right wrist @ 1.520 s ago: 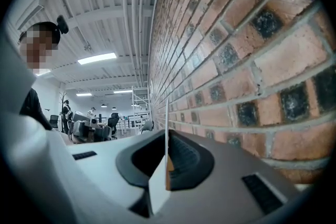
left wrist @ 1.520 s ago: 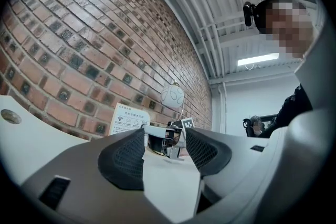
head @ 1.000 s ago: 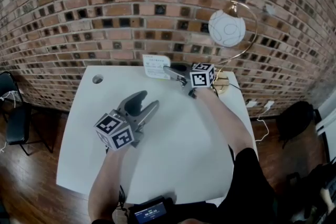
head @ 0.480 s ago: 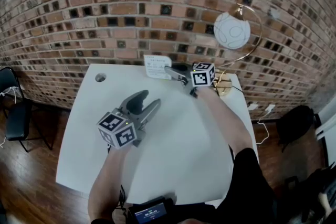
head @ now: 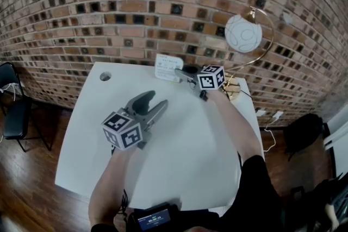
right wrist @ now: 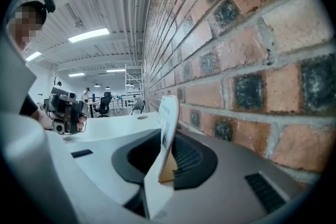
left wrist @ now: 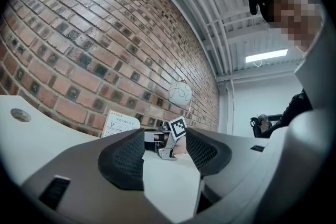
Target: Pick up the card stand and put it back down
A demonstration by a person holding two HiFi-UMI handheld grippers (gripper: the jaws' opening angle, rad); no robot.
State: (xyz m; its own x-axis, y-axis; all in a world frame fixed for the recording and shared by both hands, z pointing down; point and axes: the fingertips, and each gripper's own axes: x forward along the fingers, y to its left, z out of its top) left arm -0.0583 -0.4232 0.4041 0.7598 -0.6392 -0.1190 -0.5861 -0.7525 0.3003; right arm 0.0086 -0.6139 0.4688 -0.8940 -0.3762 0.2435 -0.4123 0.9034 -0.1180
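The card stand (head: 166, 67), a small white printed card on a fold-out foot, stands upright at the table's far edge by the brick wall. My right gripper (head: 179, 74) reaches it from the right. In the right gripper view the card stand (right wrist: 168, 128) sits between the jaws of the right gripper (right wrist: 165, 157), which are opening and no longer squeeze it. My left gripper (head: 150, 102) rests open over the middle of the white table (head: 185, 160) with nothing in it. The left gripper view shows the card stand (left wrist: 119, 124) far ahead.
A globe lamp (head: 243, 33) on a brass arc stands at the table's far right corner. A round cable hole (head: 105, 76) lies at the far left. A black chair (head: 11, 111) stands left of the table. A small screen device (head: 155, 219) sits at the near edge.
Both grippers stay where they were beside the card stand and mid-table. Only the head view has shifted a little.
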